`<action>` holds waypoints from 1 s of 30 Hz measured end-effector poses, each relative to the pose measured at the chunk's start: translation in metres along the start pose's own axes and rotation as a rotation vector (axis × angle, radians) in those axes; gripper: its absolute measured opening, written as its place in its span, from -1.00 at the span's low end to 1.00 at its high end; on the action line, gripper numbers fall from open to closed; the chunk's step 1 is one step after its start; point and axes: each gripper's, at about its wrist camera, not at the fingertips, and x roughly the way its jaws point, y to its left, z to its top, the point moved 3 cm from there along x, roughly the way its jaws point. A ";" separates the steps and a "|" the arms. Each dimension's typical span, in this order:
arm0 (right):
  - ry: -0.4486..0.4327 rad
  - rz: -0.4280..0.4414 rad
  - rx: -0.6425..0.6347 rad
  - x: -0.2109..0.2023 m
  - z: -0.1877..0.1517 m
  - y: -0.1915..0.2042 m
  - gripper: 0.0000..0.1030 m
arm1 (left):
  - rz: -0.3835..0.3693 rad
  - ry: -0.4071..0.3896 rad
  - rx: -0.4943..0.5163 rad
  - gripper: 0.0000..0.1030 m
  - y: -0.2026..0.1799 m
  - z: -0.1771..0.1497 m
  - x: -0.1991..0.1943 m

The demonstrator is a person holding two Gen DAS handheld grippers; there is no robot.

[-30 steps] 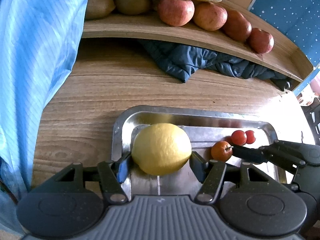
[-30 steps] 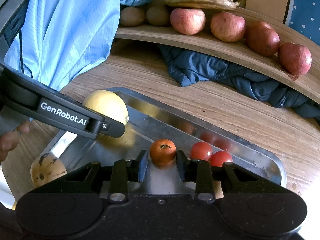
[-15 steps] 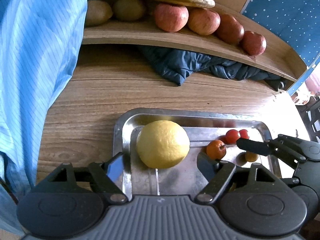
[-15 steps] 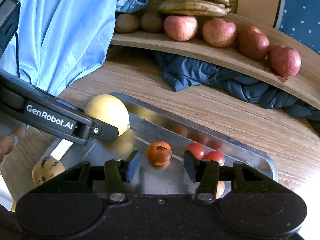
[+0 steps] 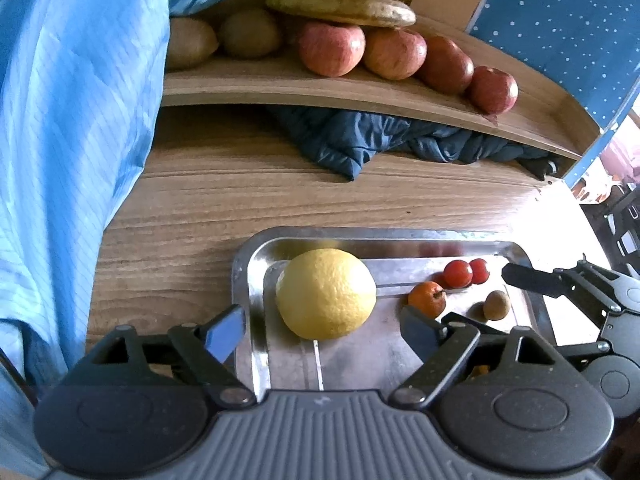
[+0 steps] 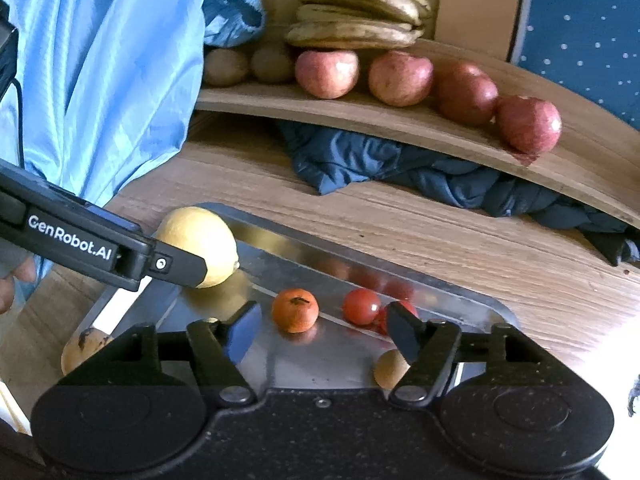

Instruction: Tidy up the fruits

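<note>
Wooden table [image 5: 192,208] holds a shiny metal tray [image 5: 400,236]. On it the left gripper [image 5: 320,328] is opening wide, its jaws well clear of the big yellow lemon [image 5: 326,294] between them, and the right gripper [image 6: 322,326] is opening too, letting go of the small orange [image 6: 295,310]. Beside sit two red tomatoes [image 6: 362,306]; apples [image 6: 400,78] line the shelf behind.

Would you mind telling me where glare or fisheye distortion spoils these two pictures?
Left wrist view: the shelf bows into an arc, and daylight washes out the table's right edge. Right wrist view: glare whitens the lower right corner, and the metal tray mirrors the cherry tomatoes.
</note>
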 end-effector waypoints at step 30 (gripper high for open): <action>-0.088 -0.205 0.149 -0.052 -0.015 -0.022 0.97 | -0.044 -0.063 0.075 0.98 -0.019 0.006 -0.017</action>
